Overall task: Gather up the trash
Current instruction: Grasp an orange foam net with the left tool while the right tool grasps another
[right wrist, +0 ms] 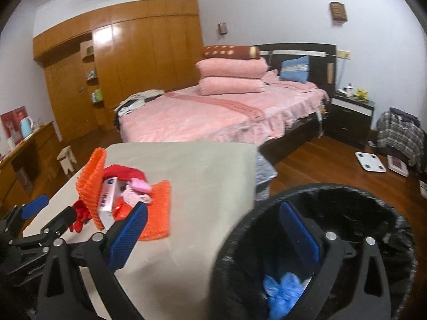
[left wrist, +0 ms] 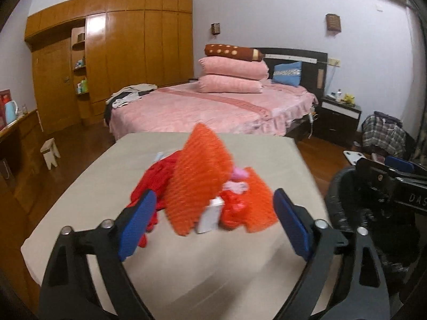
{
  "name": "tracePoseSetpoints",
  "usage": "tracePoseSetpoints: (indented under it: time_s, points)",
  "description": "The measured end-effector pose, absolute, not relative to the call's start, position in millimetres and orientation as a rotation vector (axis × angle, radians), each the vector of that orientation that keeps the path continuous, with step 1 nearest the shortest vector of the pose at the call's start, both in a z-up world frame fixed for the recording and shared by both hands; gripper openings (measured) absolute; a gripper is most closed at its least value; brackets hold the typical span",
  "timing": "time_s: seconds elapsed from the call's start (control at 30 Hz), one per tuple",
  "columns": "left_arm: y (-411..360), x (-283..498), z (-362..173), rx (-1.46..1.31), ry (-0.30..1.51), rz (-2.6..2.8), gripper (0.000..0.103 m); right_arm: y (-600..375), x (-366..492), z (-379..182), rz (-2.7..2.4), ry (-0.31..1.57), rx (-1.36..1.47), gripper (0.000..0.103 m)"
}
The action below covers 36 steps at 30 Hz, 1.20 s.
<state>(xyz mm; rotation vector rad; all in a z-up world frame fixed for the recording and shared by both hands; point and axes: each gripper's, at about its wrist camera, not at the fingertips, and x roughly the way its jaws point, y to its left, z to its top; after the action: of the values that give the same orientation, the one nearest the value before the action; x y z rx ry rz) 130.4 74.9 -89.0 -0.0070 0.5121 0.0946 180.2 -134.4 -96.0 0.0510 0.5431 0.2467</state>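
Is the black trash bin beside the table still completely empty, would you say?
No: in the right wrist view something crumpled and blue lies at the bottom of the bin.

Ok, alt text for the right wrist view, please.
The open right hand-held gripper hangs over the table edge and a black-lined bin with blue trash inside. Orange, red and pink litter lies on the table at left, with a pink bed behind.
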Motion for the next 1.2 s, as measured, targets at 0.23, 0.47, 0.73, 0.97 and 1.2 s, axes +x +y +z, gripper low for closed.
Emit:
tracePoseSetpoints:
  time_s: [0.23, 0.47, 0.73, 0.97, 1.2]
  points:
    - [99.8, 138.5, -106.8, -0.029, 0.538, 0.130, 0.084, -87.6, 211.4, -126.0, 0.290, 0.614, 0.007, 0.089]
    - [111.3, 141.7, -116.4, -0.050, 0.546, 0.131, 0.082, -61.3, 234.7, -155.9, 0.296, 0.686, -0.050, 0.080]
    - [112.0, 146.7, -125.2, -0.067, 0.558, 0.127, 0.079, -47.0, 258.0, -180.2, 0.311, 0.792, -0.080, 0.060]
    - [108.5, 153.1, -128.2, -0.070, 0.562, 0.117, 0.076, -37.6, 253.5, -188.2, 0.400, 0.838, -0.079, 0.020]
    - [99.5, 163.1, -124.8, -0.066, 0.554, 0.110, 0.071, -50.6, 239.5, -172.1, 0.379, 0.783, -0.041, 0.012]
